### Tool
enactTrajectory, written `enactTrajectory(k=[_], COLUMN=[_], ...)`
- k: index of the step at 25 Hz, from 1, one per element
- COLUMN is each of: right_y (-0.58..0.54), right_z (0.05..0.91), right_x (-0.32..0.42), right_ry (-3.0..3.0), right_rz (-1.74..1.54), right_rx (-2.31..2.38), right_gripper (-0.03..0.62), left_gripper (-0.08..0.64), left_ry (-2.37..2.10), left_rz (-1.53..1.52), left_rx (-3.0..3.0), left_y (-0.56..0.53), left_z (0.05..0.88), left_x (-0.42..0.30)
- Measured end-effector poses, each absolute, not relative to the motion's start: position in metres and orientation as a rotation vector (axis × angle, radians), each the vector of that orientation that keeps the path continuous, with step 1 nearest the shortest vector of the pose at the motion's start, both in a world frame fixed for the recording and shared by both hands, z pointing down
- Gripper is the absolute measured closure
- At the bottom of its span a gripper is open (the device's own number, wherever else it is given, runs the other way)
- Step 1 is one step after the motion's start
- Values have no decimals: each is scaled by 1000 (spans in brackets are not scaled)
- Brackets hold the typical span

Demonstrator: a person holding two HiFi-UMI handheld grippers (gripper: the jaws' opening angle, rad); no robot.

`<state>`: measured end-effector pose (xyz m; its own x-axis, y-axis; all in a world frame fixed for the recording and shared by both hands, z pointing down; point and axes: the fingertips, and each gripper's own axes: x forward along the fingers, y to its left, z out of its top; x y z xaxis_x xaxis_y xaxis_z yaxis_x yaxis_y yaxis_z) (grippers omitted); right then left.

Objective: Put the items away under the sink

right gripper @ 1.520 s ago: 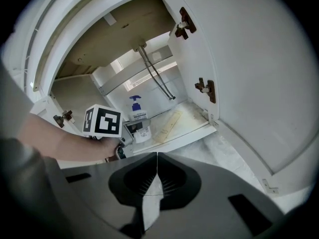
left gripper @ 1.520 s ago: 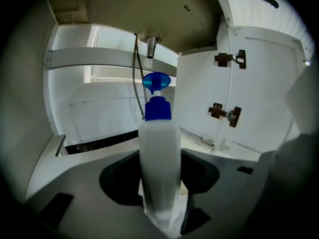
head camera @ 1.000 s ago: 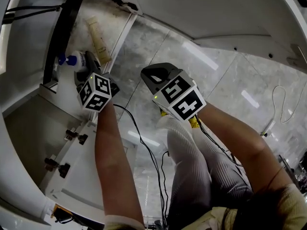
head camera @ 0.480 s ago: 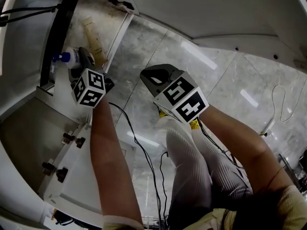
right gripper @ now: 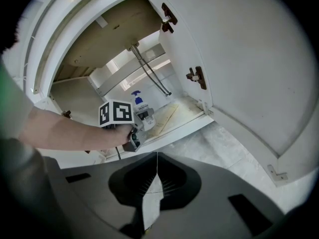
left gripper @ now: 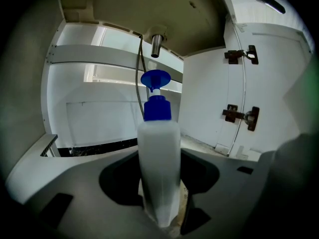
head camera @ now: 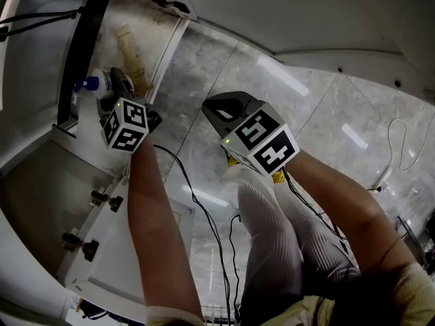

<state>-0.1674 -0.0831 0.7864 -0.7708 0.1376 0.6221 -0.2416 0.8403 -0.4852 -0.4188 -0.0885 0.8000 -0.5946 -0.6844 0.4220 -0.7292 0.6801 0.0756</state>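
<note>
A white bottle with a blue pump cap stands upright between the jaws of my left gripper, which is shut on its body inside the cabinet under the sink. From the head view the bottle and left gripper sit at the cabinet's left side. Whether the bottle rests on the cabinet floor I cannot tell. A beige tube lies on that floor beside them. My right gripper hovers over the marble floor outside the cabinet. Its jaws meet in a thin line with nothing between them.
Both cabinet doors stand open: the left one with dark hinges, the right one. A drain pipe and hoses hang from the sink above. The person's legs in white trousers and a black cable lie near the marble floor.
The left gripper with the bottle has edged slightly left in the head view, further over the cabinet floor. The right gripper has stayed where it was.
</note>
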Motion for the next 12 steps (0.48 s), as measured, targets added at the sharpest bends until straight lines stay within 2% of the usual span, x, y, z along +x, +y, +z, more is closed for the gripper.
enactTrajectory(k=[12], right_y=[-81], right_z=[780], right_x=[-172], right_ry=[-2334], right_rz=[776], right_rx=[96], right_gripper=[566], left_gripper=[331], left_ry=[-2377], left_rz=[267], left_rx=[1137], left_y=[-79], left_z=[809], left_x=[-403])
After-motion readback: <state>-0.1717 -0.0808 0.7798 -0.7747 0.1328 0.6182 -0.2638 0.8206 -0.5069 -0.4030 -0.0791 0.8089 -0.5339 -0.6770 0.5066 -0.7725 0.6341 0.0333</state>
